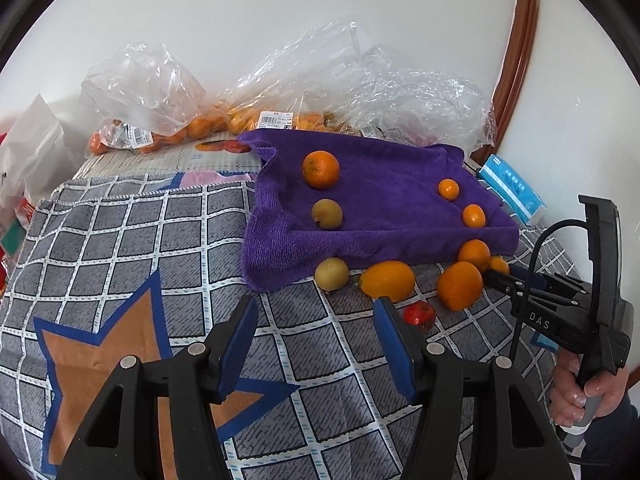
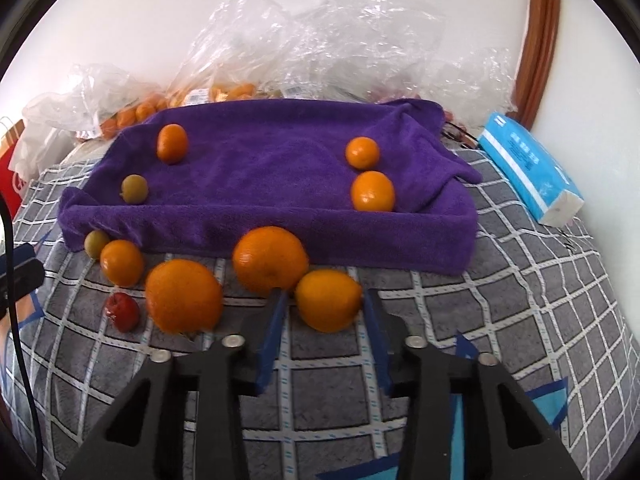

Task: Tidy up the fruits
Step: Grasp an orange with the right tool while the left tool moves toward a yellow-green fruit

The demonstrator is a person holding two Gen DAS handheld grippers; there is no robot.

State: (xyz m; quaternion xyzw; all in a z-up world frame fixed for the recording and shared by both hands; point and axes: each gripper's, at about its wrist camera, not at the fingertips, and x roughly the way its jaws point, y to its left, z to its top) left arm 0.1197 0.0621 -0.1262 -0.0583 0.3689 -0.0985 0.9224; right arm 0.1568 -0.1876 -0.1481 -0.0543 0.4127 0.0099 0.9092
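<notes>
Both wrist views facing purple towel (image 1: 380, 200)

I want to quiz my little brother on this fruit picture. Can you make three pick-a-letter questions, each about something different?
1. Where is the small red fruit?
A. On the purple towel
B. On the checked cloth in front of the towel
C. Inside a plastic bag

2. How many fruits lie on the purple towel?
A. Two
B. Seven
C. Four

3. How do the jaws of the left gripper stand?
A. Open, with nothing between them
B. Shut on an orange
C. Shut on the towel

Answers:
1. B, it sits on the cloth beside the oranges.
2. C, there are three oranges and one greenish fruit.
3. A, only cloth shows between them.
</notes>
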